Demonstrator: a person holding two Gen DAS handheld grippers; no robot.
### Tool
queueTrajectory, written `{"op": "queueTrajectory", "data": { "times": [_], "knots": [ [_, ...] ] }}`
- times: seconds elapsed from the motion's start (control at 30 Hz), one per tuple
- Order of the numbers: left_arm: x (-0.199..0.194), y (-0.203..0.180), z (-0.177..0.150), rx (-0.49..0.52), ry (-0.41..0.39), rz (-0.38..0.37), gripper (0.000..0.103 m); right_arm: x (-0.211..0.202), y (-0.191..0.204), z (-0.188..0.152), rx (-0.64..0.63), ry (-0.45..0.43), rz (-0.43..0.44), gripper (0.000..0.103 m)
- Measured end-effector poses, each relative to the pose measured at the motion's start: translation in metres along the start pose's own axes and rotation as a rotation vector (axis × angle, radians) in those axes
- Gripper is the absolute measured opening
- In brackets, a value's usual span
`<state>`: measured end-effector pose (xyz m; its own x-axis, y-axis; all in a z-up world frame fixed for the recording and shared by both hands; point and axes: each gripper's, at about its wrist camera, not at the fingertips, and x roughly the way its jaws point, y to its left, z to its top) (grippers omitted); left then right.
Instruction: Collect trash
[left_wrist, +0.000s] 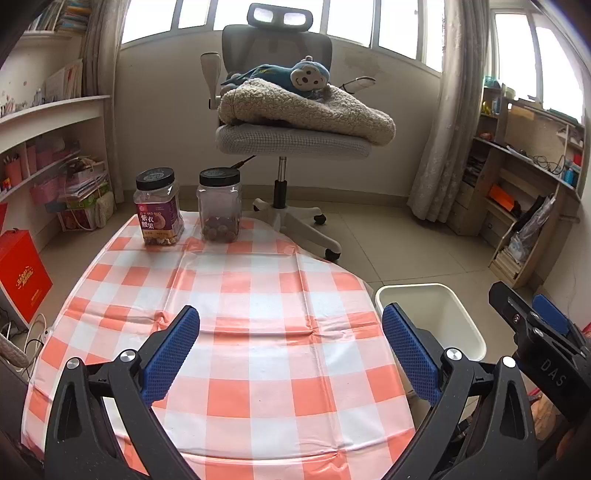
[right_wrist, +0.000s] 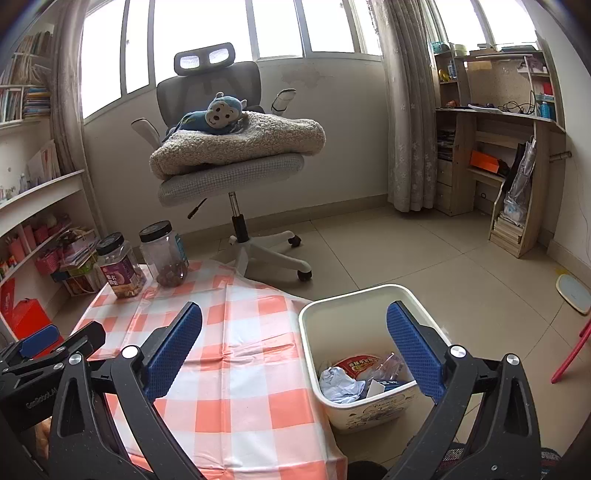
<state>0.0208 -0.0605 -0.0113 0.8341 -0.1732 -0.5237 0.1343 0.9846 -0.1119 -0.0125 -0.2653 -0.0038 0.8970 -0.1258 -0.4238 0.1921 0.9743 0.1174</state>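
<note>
A white bin (right_wrist: 373, 404) stands on the floor by the table's right edge; in the left wrist view the bin (left_wrist: 469, 321) shows only its bare inside. Crumpled pale blue paper (right_wrist: 341, 384), a red-lidded cup (right_wrist: 360, 363) and clear wrappers lie inside it. My left gripper (left_wrist: 291, 328) hangs open over the orange-and-white checked tablecloth (left_wrist: 251, 280), holding nothing. My right gripper (right_wrist: 294, 325) is open above the table's right edge and the bin, also holding nothing. No loose trash shows on the cloth.
Two black-lidded clear jars stand at the table's far edge: a purple-labelled one (left_wrist: 158, 206) and a plain one (left_wrist: 220, 205). An office chair (left_wrist: 288, 136) with a blanket and blue plush monkey is behind. Shelves line both walls; a red box (left_wrist: 22, 273) sits left.
</note>
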Motion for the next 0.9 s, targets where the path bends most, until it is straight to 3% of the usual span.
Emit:
{"op": "queueTrajectory", "data": {
  "times": [0.9],
  "knots": [
    [0.0064, 0.0017, -0.0023, -0.017, 0.018, 0.033, 0.096, 0.0095, 0.0019, -0.007, -0.041, 0.024, -0.005, 0.096]
  ]
}}
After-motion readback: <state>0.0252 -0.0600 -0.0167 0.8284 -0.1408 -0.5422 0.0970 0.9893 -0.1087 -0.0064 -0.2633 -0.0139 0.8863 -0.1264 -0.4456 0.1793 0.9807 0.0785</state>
